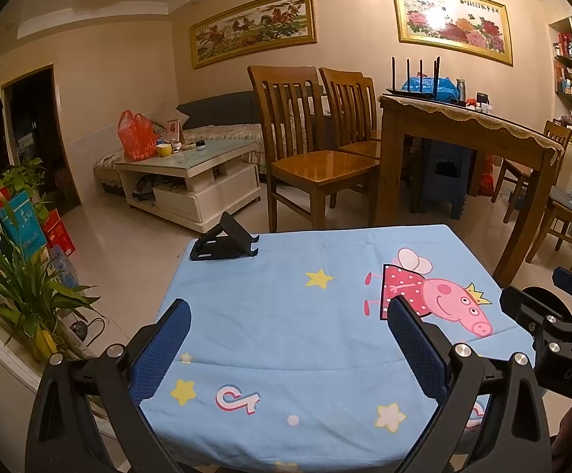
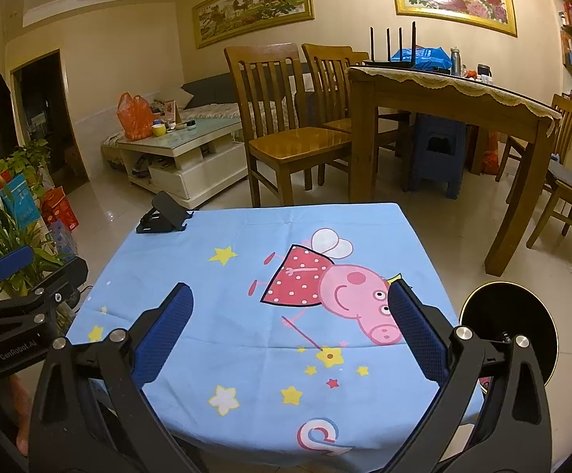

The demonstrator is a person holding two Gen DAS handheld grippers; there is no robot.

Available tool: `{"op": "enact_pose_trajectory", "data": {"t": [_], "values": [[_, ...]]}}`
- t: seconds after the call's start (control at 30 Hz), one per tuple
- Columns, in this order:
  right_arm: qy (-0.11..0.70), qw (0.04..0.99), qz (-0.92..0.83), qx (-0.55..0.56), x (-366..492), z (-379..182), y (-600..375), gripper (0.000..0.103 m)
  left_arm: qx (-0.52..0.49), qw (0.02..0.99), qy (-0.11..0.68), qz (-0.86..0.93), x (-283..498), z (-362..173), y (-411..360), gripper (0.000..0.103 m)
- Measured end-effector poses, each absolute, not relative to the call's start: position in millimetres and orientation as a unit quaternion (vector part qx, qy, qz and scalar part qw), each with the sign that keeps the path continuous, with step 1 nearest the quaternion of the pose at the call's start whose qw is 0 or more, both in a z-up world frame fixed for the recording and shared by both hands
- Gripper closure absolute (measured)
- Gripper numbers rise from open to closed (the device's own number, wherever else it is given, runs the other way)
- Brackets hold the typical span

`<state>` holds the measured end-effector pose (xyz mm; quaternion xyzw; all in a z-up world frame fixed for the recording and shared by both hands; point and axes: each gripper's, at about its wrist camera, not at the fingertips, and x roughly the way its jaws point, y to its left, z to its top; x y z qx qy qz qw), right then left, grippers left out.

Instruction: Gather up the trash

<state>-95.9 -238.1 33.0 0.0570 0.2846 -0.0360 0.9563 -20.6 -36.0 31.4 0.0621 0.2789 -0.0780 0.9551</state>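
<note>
Trash is not showing on the cartoon-print surface [image 2: 246, 315], so handling cannot be judged; left gripper [image 1: 286, 351] and right gripper [image 2: 290, 339] are hovering spread, empty.

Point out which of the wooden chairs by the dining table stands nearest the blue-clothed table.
The wooden chair left of the dining table, with its glossy seat fully in view. The chair behind it is partly hidden, and the right-hand chairs stand farther off.
</note>
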Motion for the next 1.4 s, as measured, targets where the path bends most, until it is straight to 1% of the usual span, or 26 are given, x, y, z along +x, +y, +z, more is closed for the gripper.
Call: {"op": "enact_pose_trajectory", "data": {"t": [1.4], "values": [[0.287,0.956,-0.027,0.056,-92.7,32.2,-230.8,0.005,0.055,0.956,0.277,-0.076,-27.2,31.0,-33.1,0.007]]}}
